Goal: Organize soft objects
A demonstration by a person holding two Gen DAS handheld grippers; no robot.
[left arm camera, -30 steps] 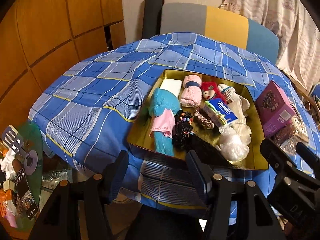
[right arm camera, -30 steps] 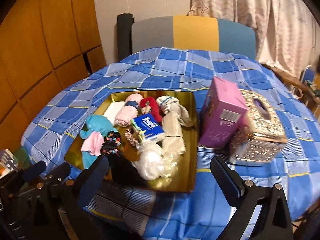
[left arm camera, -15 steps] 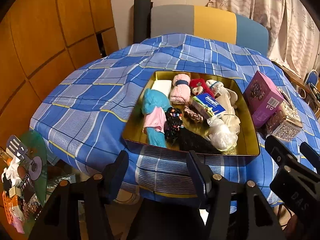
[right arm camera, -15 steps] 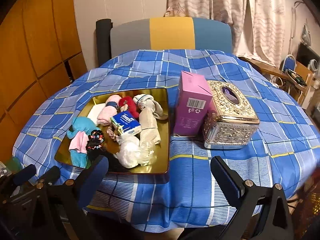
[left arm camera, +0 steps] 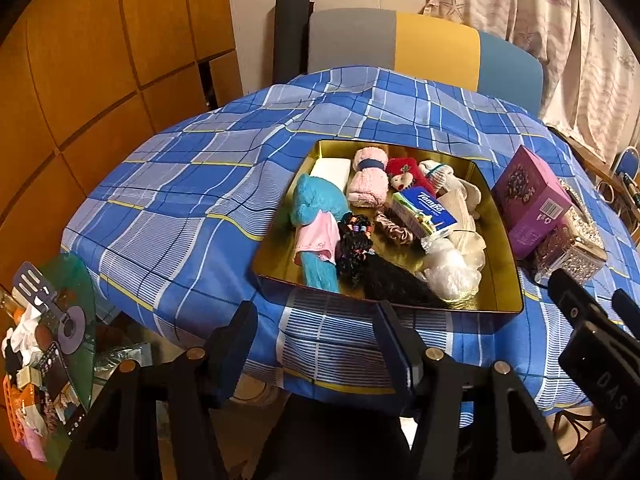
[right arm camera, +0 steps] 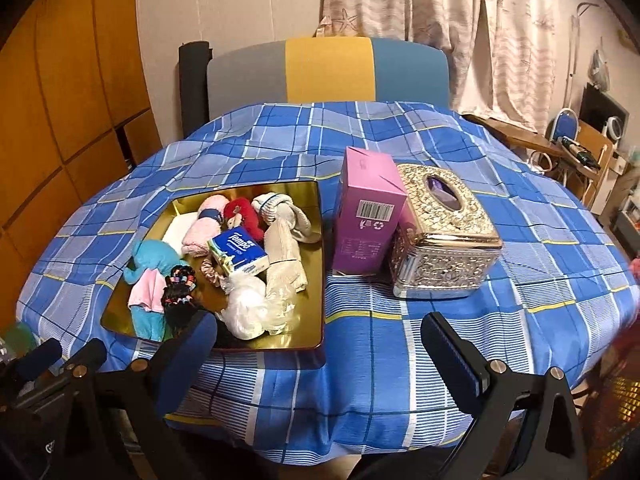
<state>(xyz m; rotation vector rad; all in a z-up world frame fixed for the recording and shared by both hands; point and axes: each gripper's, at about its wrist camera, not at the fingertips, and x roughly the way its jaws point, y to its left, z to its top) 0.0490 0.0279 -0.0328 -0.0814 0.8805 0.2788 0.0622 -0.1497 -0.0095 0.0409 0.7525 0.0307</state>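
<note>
Both my tools are hanging back off the near edge of the table; left tool has its jaws spread fairly wide with nothing in them, right tool is gaping wider and also empty.

The soft stuff all sits in the gold tray on the left side: a teal plush with a pink cloth over it, a rolled pink towel, a red plush, cream socks, a black beaded hair tie bunch, a satin scrunchie, a crumpled clear bag; it's piled, not lined up.

Honestly this fits either end of the job: everything gathered into the tray and done, or a jumble waiting to be sorted; can't call it from here.

Readable writing: the blue tissue pack says "Tempo"; the purple box just right of the tray shows a barcode and recycling marks; small print's too tiny. An ornate silver tissue box touches it on the right.
</note>
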